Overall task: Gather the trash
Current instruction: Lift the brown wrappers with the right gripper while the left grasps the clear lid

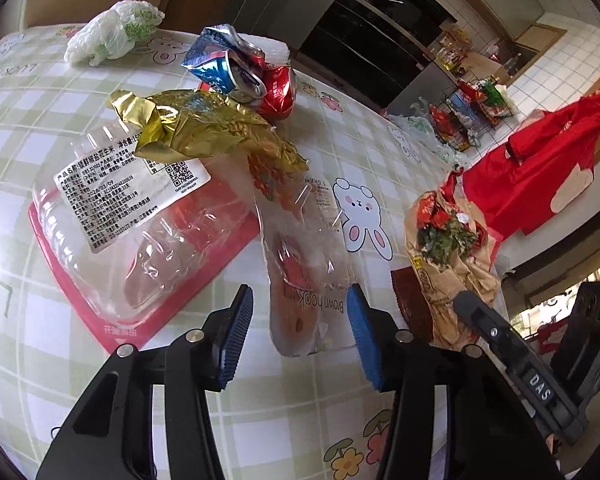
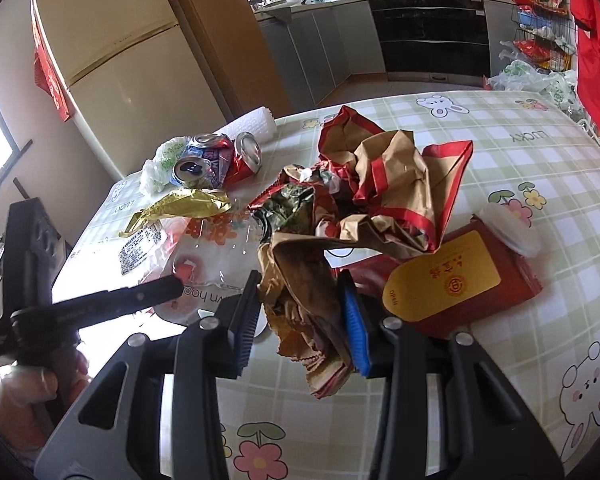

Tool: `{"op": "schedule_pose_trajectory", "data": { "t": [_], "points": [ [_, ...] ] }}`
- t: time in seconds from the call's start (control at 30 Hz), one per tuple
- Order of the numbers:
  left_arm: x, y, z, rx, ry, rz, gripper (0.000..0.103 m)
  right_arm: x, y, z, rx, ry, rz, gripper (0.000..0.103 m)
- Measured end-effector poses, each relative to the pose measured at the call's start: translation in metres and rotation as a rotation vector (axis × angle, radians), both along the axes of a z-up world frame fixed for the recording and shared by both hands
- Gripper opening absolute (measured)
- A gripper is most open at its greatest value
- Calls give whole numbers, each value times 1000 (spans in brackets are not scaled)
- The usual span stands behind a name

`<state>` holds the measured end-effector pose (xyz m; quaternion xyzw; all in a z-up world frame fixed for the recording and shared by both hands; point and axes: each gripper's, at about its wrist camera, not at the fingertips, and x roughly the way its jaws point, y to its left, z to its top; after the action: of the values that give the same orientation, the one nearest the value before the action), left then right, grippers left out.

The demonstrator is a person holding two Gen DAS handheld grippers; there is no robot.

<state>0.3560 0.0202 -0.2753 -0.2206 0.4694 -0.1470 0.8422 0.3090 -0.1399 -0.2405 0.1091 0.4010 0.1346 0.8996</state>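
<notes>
Altogether two crushed cans [image 1: 244, 76], one carton [image 2: 460, 280].

A cream fridge [image 2: 112, 60] stands beyond the checked tablecloth [image 2: 500, 148], near grey cabinets [image 2: 320, 48].

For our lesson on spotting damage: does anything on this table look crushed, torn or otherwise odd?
Yes. Two drink cans at the far side are crushed and lie on their sides. The brown paper bag is crumpled and torn, one end pinched in the right tool. A clear plastic box is dented.
</notes>
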Motion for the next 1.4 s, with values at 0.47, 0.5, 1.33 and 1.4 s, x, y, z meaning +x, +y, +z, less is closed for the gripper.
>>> {"op": "schedule_pose_trajectory", "data": {
  "t": [0.47,0.5,1.33,1.4],
  "points": [
    [23,-2,-10,-76,58,150,23,-11,-8,14,11,-27,-3,41],
    [20,-3,-6,-69,48,142,20,-13,-9,16,12,-30,-5,41],
    [-156,-4,102,89,-207,69,7,-100,-23,76,0,-108,39,41],
    [-169,-1,112,101,-231,70,7,-112,-18,82,-15,-122,64,41]
  ]
}}
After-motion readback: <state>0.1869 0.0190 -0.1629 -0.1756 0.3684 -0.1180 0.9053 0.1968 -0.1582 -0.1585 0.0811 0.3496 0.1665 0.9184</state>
